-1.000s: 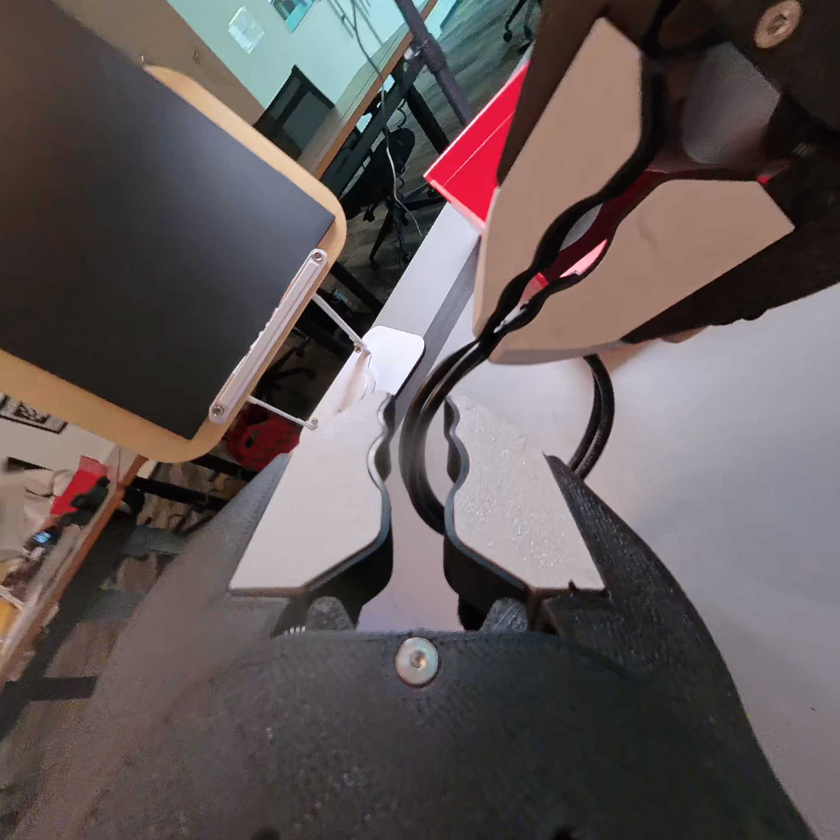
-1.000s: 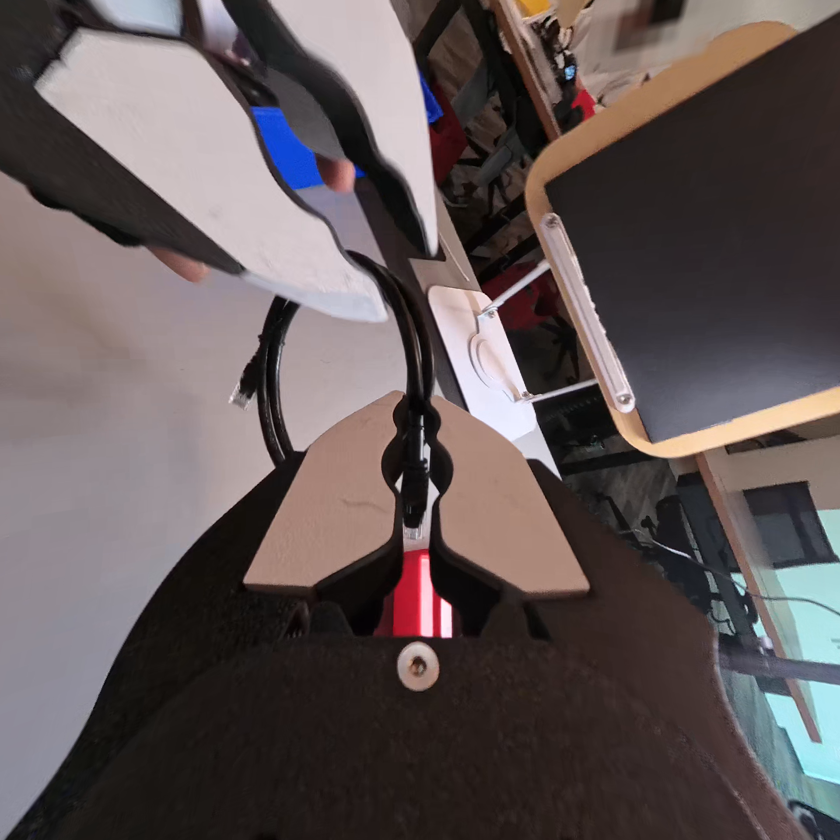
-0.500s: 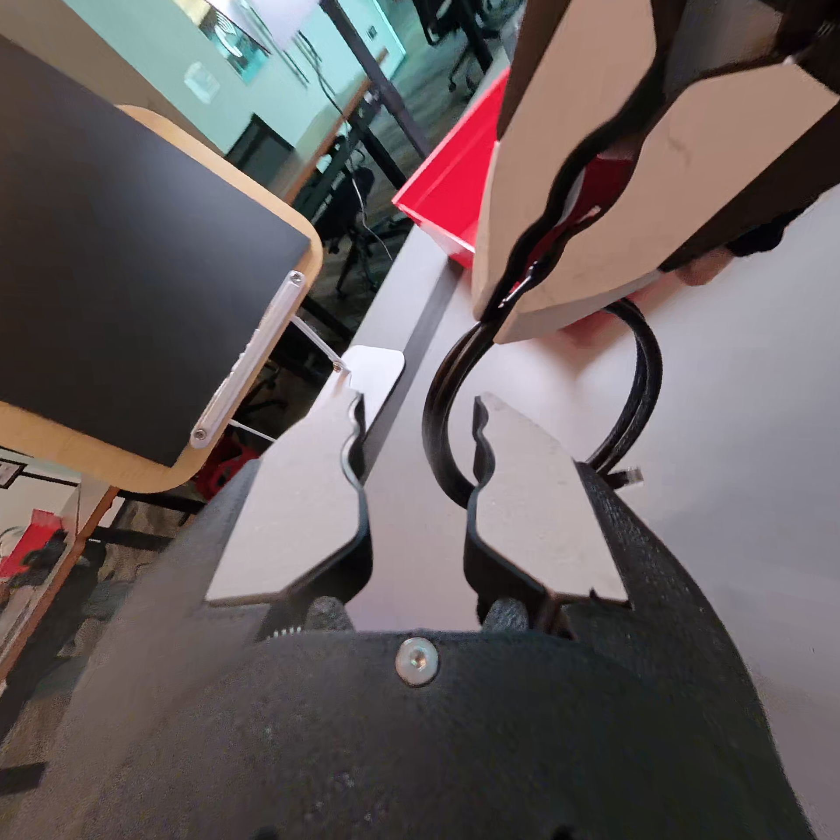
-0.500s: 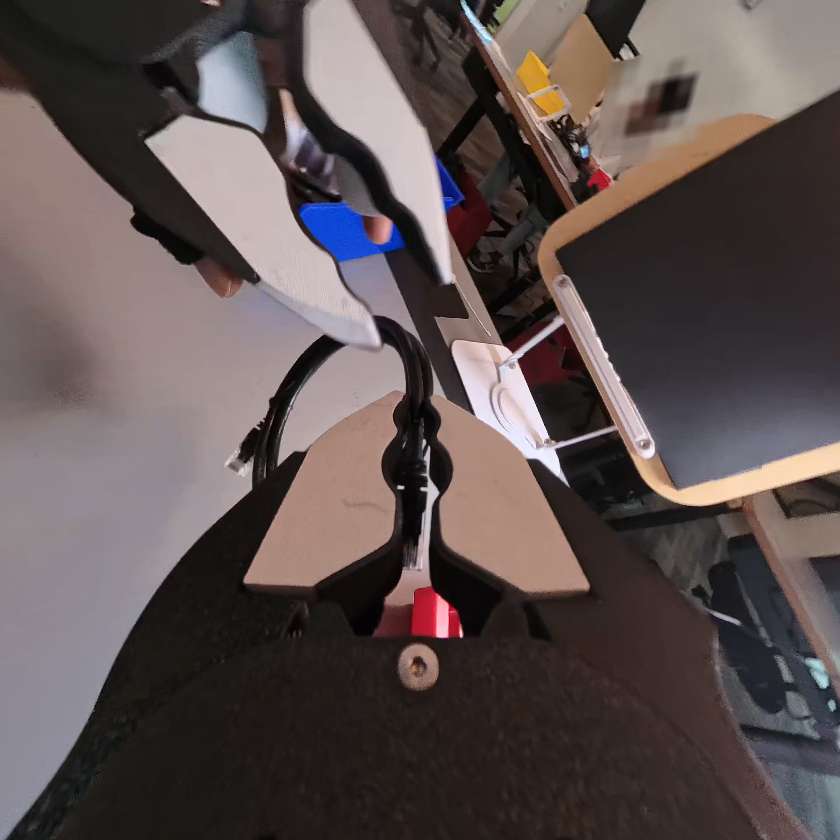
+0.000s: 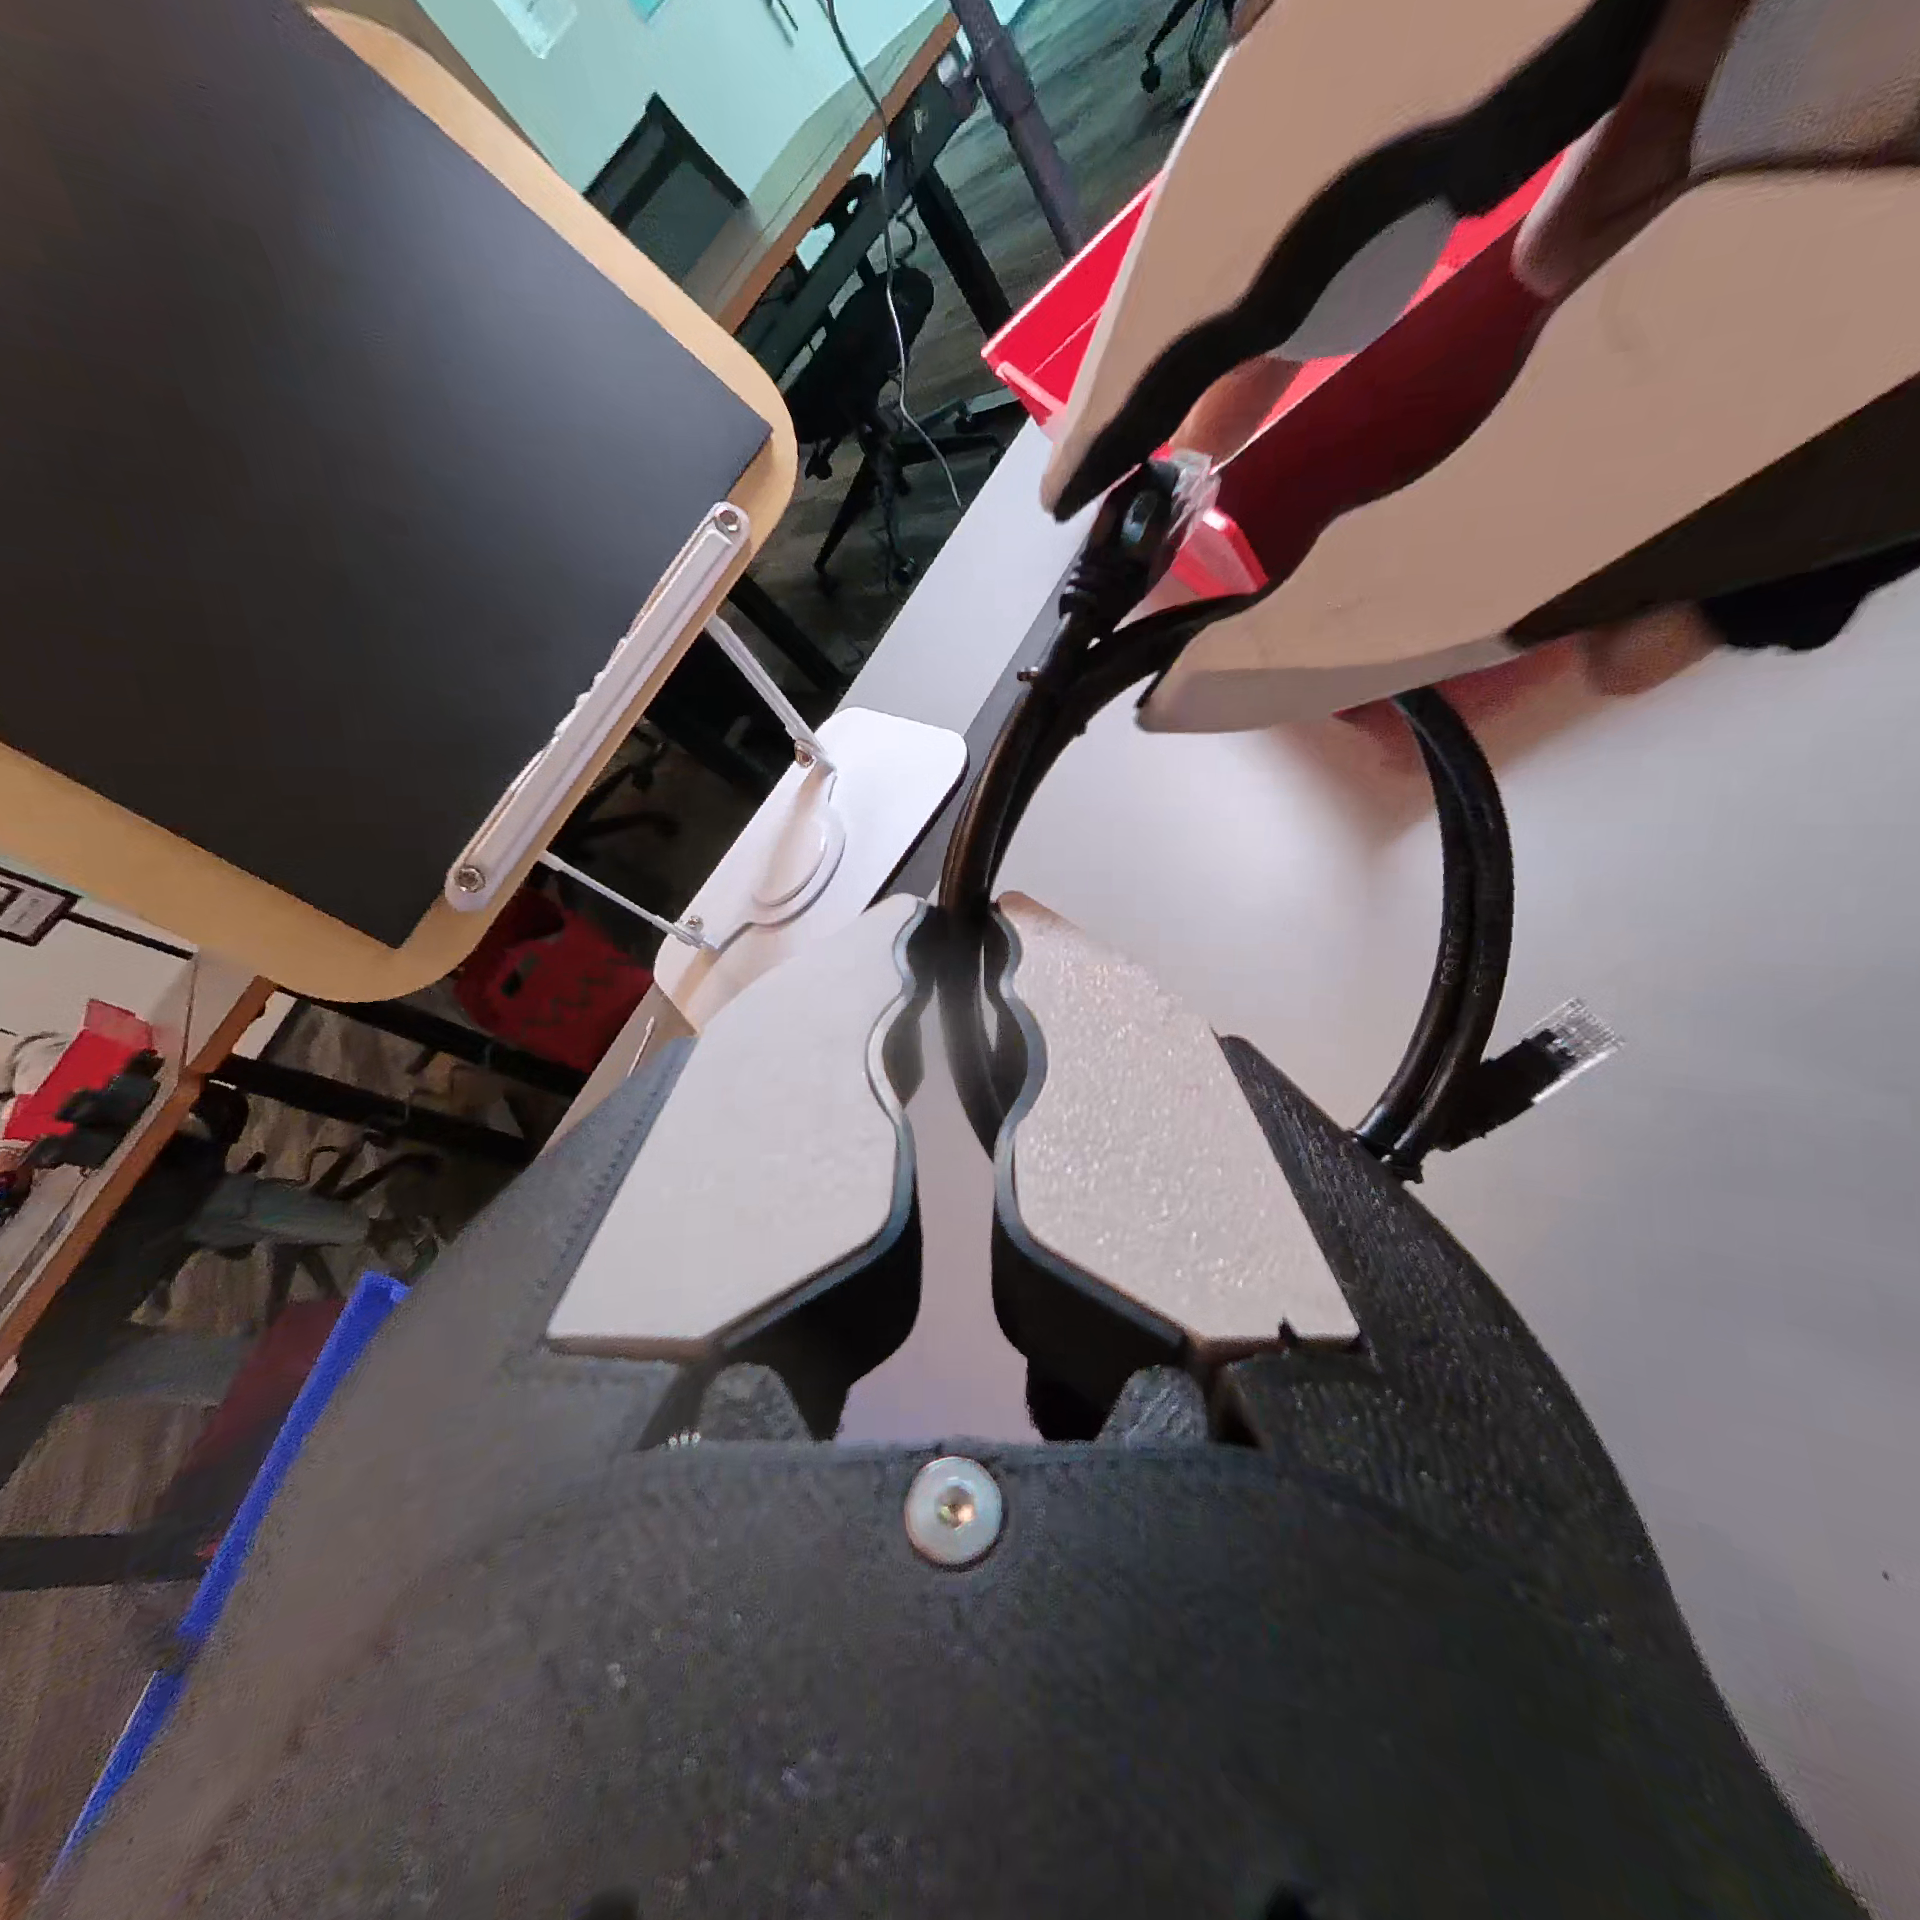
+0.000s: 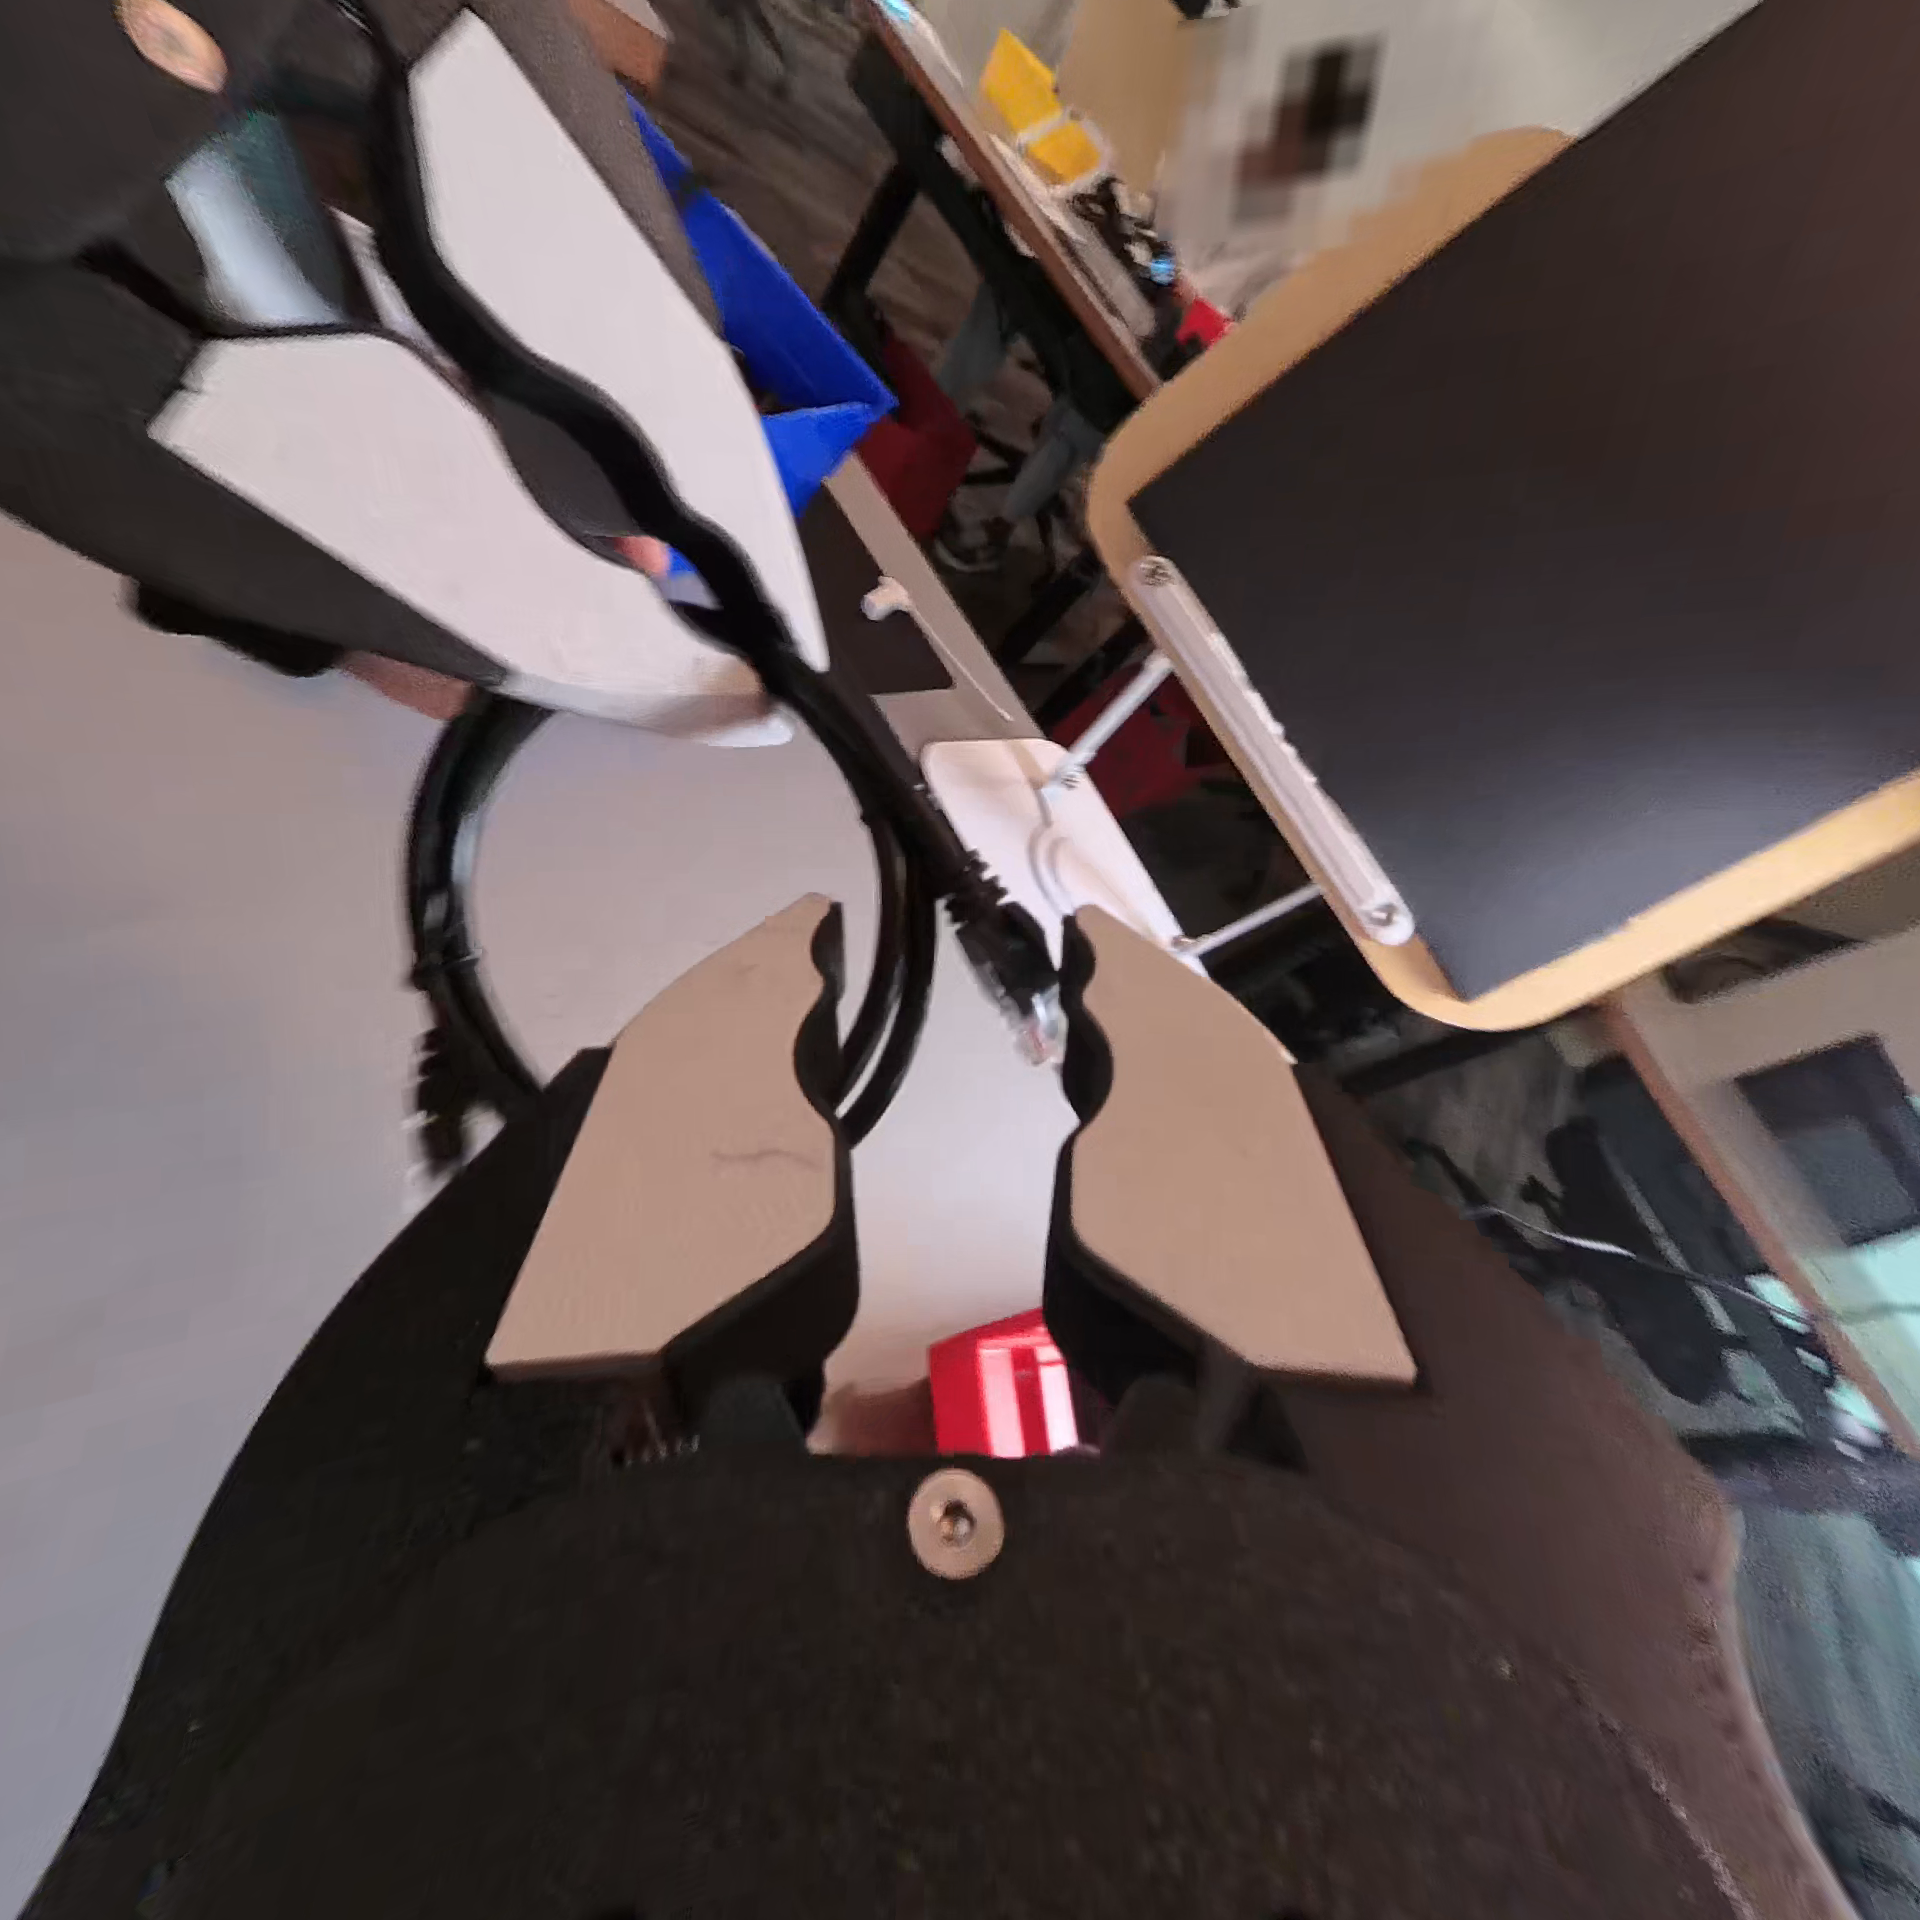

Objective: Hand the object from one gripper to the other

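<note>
The object is a coiled black network cable [image 5: 1460,883] with clear plugs, held above the grey table [image 5: 1714,1195]. My left gripper [image 5: 961,925] is shut on the coil's left strands. My right gripper [image 6: 948,914] is open; the coil [image 6: 894,997] and one plug [image 6: 1023,997] hang loose between its fingers. In the left wrist view the right gripper [image 5: 1101,608] stands open at the top right, around the plug end. In the right wrist view the left gripper [image 6: 795,691] pinches the cable at the upper left.
A red bin [image 5: 1060,322] sits on the table behind the right gripper. A blue bin [image 6: 769,312] stands behind the left gripper. A black board with a wooden rim [image 5: 312,468] on a white stand [image 5: 831,821] sits at the table's edge. Spacing between my two grippers at the tips: around 6 cm.
My left gripper has closed on the cable. My right gripper has opened and let go of it, and the plug now hangs free between its fingers.
</note>
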